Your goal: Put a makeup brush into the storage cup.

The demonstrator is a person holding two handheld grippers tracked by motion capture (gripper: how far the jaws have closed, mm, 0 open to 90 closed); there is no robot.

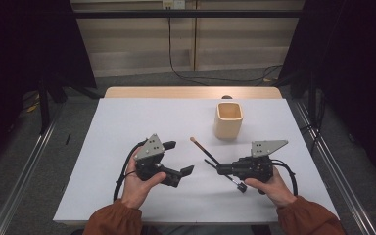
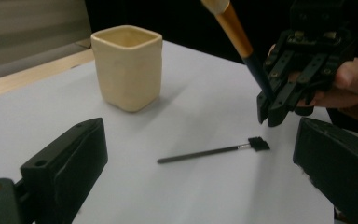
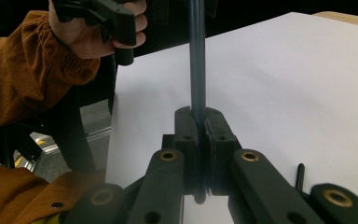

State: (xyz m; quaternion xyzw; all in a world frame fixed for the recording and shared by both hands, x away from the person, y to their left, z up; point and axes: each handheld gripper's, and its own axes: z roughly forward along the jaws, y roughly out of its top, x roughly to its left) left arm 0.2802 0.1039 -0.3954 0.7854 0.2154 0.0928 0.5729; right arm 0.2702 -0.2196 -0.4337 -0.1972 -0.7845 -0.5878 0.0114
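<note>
Cream square cup [image 1: 228, 120] stands upright on the table [image 1: 127, 127], interior not visible. Right hand-held gripper [image 1: 220, 169] clamps a dark-handled, tan-ferruled brush [image 1: 203, 150] above the table; left hand-held gripper [image 1: 178, 157] gapes, holding nothing.

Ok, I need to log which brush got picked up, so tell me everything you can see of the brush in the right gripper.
The brush is long and thin: a pale, soft-looking tip, an orange-gold band below it, then a dark, smooth handle. The right gripper is shut on the handle's lower part, holding the brush clear of the table, tilted with its tip raised toward the cream cup. Its jaws alone touch it.
</note>
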